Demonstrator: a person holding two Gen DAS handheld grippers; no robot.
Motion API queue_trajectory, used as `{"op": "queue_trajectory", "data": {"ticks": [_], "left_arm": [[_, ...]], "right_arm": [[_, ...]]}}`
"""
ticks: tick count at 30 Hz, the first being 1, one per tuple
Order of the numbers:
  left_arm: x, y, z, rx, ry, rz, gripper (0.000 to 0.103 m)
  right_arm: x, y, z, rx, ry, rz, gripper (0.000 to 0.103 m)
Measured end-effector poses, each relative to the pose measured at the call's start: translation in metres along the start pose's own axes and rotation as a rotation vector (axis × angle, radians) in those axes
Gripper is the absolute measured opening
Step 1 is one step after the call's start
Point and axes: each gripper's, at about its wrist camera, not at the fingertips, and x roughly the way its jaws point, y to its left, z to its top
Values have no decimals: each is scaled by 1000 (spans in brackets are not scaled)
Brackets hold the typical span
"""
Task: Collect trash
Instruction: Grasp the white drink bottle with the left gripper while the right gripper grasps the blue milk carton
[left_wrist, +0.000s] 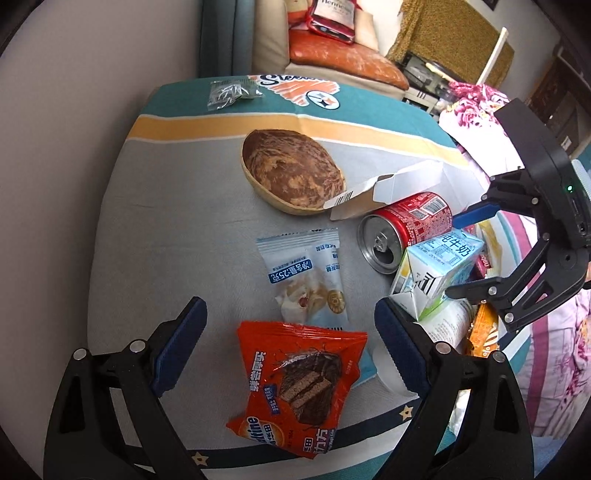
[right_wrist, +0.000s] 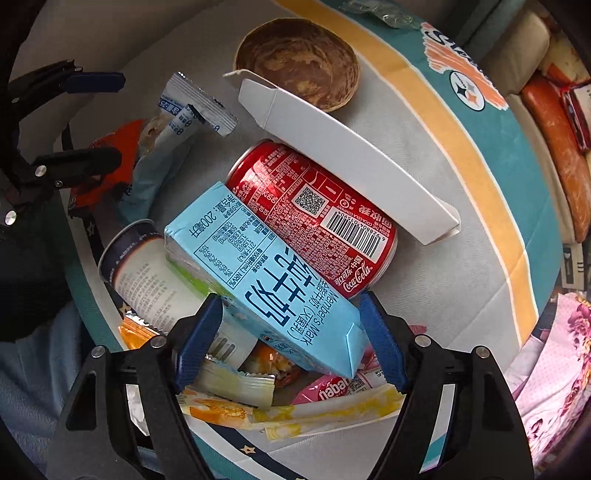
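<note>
Landmark: the red can (right_wrist: 314, 221), lying on its side in the middle of the tabletop (left_wrist: 177, 221), open end toward the wrappers.
Right tool (right_wrist: 290, 345): your jaws stand wide open, straddling the low end of the blue milk carton (right_wrist: 266, 280), which leans against the can. The pads look close to its sides, but you have no grip yet.
Left tool (left_wrist: 291, 339): also open and empty, hanging over the orange snack bag (left_wrist: 295, 391), well to the near side of the can.
Trash left: nearly all of it, by my reading. The white box (right_wrist: 351, 147) lies just behind the can, the pale blue wrapper (left_wrist: 306, 273) beside its open end, and a white cup (right_wrist: 147, 273) on its side by the carton. More wrappers sit under the carton.
Wooden bowl (left_wrist: 291, 171): beyond the can, holding nothing.
Bin: none in view, so I can't tell you where the pile goes.
Progress: early; I judge nothing is collected yet.
</note>
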Motion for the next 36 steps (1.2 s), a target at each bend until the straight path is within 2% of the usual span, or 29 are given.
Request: {"op": "queue_trajectory", "data": {"ticks": [3,10,12,17,22,30,35,36], "left_arm": [[1,0,0,-6,-2,-3,92],[-1,-4,-4,3,-3,6,92],[-3,-10,-6,28,-3,-4,92],[-11,-50,-13,201,1,-36,92],[-6,-91,-19,368,26,-51,92],[25,-138,-32,585,116,-45,92],[47,-153,-38,673,160,-16,84],[50,-155,-40,689,169,-14,72]], "right_arm": [[0,-2,0,19,-12,16,75],[-7,-1,-5,13,-7,14,56],[-12,-1,-11,23,-12,18,53],[-24,-5,-37,74,-40,56,53],[-23,-11,-69,114,-25,37,53],[-46,-42,-105,235,-131,39,56],[-52,-60,-116,285,-168,57,60],[-51,-61,-117,294,-170,58,60]]}}
